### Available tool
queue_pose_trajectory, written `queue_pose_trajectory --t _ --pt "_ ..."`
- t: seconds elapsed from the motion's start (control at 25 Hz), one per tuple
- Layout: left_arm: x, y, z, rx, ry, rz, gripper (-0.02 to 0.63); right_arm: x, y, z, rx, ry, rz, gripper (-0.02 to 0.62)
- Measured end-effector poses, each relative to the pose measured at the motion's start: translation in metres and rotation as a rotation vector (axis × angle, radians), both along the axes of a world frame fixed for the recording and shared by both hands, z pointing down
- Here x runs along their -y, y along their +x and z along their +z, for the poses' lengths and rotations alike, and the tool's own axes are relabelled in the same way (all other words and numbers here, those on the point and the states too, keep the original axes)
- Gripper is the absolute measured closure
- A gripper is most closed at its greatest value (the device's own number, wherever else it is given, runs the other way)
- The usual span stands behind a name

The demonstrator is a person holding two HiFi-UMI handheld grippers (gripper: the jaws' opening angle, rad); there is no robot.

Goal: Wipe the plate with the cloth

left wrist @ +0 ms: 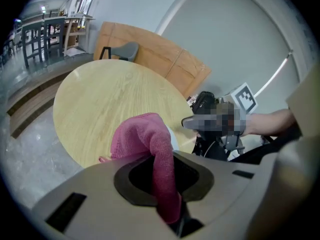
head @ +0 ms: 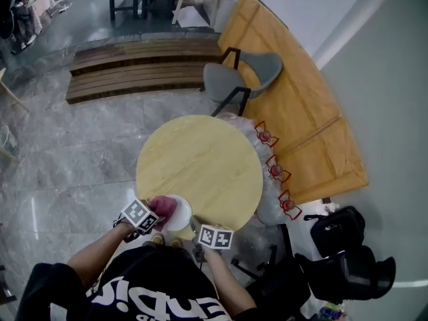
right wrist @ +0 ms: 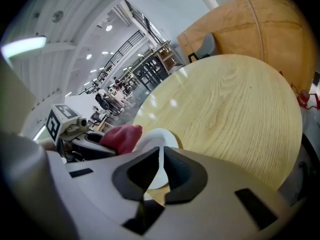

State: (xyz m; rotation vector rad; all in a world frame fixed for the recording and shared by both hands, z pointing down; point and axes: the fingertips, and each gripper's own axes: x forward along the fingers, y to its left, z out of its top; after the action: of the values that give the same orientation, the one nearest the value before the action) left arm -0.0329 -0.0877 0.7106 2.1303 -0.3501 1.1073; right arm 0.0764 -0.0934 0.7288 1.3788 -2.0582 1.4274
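Note:
A small white plate (head: 178, 212) is held at the near edge of the round wooden table (head: 200, 162). My right gripper (head: 198, 231) is shut on its rim; in the right gripper view the plate (right wrist: 156, 144) runs edge-on between the jaws. The pink cloth (head: 162, 207) is pressed against the plate's left side, with my left gripper (head: 152, 217) shut on it. In the left gripper view the cloth (left wrist: 150, 144) bunches out from the jaws and hides most of the plate (left wrist: 172, 140). The cloth (right wrist: 121, 137) shows red beside the plate in the right gripper view.
A grey chair (head: 241, 79) stands at the table's far side. A wooden panel (head: 297, 105) lies on the floor to the right, black bags (head: 341, 253) at lower right. Wooden benches (head: 137, 69) sit beyond on the left.

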Motion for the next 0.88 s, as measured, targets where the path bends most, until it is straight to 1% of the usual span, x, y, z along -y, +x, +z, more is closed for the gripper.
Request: queue_pose_trajectory --t 0.12,0.24,0.32,0.44,0.56,0.6,0.68,0.76,0.84,0.88 --pt "0.005 0.009 -0.029 -0.067 0.042 -0.011 0.543 0.007 -0.004 -0.043 -0.007 0.100 -0.035 0.551" --pt "0.016 0.023 -0.075 -0.160 0.128 -0.030 0.543 0.014 -0.010 -0.096 -0.056 0.234 -0.078 0.551" --pt "0.026 0.035 -0.117 -0.245 0.196 -0.046 0.543 0.019 -0.011 -0.138 -0.104 0.353 -0.091 0.551" --pt "0.037 0.049 -0.181 -0.382 0.311 -0.062 0.543 0.026 -0.012 -0.208 -0.197 0.565 -0.079 0.568" --pt "0.044 0.056 -0.237 -0.493 0.464 -0.079 0.543 0.029 -0.011 -0.271 -0.305 0.768 -0.048 0.571" --pt "0.046 0.056 -0.252 -0.521 0.530 -0.085 0.543 0.029 -0.010 -0.289 -0.332 0.828 -0.031 0.571" --pt "0.050 0.055 -0.276 -0.563 0.689 -0.096 0.543 0.028 -0.006 -0.318 -0.374 0.932 0.018 0.572" --pt "0.051 0.055 -0.299 -0.615 0.820 -0.119 0.543 0.026 0.000 -0.339 -0.404 1.014 0.072 0.572" --pt "0.051 0.052 -0.314 -0.665 0.906 -0.164 0.543 0.024 0.002 -0.350 -0.422 1.064 0.114 0.572" --pt "0.050 0.049 -0.316 -0.677 0.939 -0.188 0.543 0.024 0.002 -0.352 -0.426 1.072 0.129 0.573"
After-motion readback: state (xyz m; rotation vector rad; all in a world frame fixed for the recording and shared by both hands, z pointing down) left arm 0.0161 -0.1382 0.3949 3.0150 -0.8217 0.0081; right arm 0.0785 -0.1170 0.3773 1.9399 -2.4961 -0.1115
